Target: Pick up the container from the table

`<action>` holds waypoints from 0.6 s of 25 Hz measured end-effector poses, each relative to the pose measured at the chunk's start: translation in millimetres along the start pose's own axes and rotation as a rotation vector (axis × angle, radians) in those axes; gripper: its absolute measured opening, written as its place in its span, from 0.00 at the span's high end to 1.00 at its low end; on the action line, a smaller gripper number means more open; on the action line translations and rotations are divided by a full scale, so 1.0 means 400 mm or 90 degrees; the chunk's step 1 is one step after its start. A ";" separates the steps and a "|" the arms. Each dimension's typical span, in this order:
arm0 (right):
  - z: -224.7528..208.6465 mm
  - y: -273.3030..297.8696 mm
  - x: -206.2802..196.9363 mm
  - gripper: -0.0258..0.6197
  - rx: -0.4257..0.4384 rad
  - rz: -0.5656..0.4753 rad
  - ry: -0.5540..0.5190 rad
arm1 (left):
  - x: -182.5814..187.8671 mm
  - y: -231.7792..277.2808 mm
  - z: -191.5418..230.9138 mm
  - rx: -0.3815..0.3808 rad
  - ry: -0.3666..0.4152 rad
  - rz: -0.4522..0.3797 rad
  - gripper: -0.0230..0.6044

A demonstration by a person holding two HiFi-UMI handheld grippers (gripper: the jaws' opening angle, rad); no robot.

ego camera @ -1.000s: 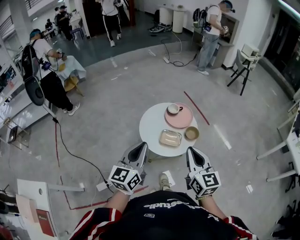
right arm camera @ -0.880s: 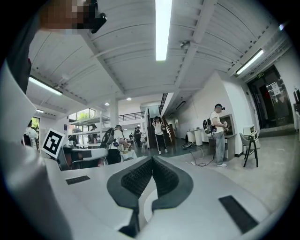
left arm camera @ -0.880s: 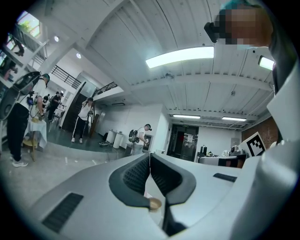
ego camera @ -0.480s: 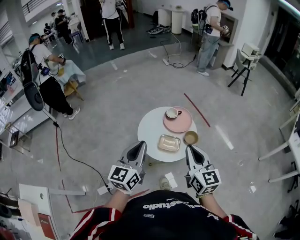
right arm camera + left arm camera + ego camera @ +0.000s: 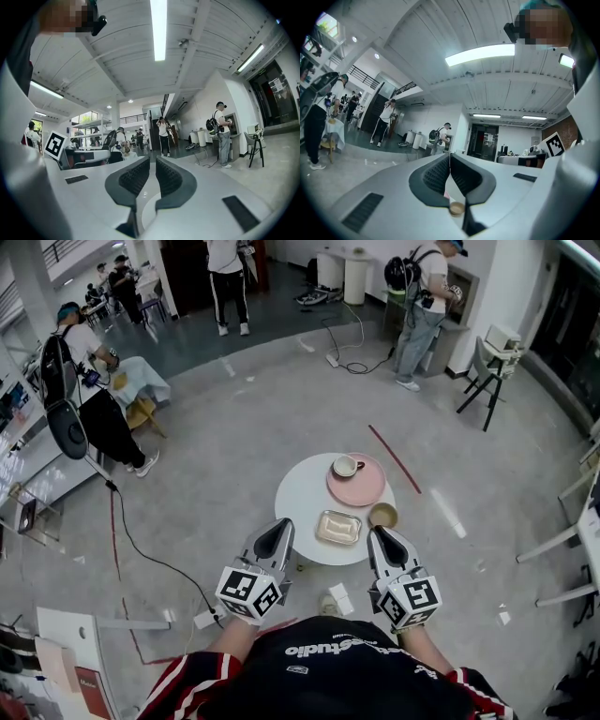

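The container (image 5: 338, 527), a shallow tan rectangular dish, lies on the near part of the round white table (image 5: 300, 491). My left gripper (image 5: 278, 530) hovers at the table's near-left edge, level, with its jaws meeting at the tips (image 5: 449, 158) and nothing in them. My right gripper (image 5: 382, 536) is at the near-right edge, just below the small brown bowl (image 5: 382, 515). Its jaws (image 5: 153, 161) have just been opening; a narrow gap shows between them, with nothing in it. The container lies between the two grippers, a little beyond their tips.
A pink plate (image 5: 364, 487) with a white cup (image 5: 345, 466) takes the table's far right. Several people stand around the room. A black cable (image 5: 141, 545) and red floor tape (image 5: 394, 458) run nearby; a folding chair (image 5: 487, 367) stands far right.
Both grippers have moved forward to the table's near edge, and the right tip now sits beside the brown bowl. The things on the table have not moved.
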State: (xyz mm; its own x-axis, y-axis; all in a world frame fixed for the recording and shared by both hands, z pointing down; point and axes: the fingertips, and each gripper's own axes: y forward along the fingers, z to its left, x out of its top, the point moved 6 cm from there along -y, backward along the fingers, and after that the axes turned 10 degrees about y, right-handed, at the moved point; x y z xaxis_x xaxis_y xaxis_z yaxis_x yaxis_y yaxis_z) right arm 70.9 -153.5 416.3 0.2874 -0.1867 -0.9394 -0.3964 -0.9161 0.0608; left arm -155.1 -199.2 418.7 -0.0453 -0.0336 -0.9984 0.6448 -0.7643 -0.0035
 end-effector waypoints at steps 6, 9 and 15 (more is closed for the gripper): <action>-0.008 0.024 -0.010 0.80 0.006 0.012 0.008 | 0.000 0.006 0.009 0.005 -0.002 -0.003 0.92; -0.010 0.034 -0.012 0.78 0.014 0.017 0.014 | -0.002 0.010 0.010 0.006 -0.004 0.000 0.92; -0.028 0.057 -0.032 0.75 0.015 0.035 0.024 | -0.011 0.033 0.008 0.003 0.000 -0.004 0.92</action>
State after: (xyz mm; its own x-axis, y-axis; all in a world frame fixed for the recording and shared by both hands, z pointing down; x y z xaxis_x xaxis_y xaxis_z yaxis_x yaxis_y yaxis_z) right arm 68.1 -175.8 433.7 0.2968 -0.2507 -0.9214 -0.4334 -0.8952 0.1040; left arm -148.8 -211.4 423.1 -0.0492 -0.0297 -0.9983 0.6409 -0.7675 -0.0088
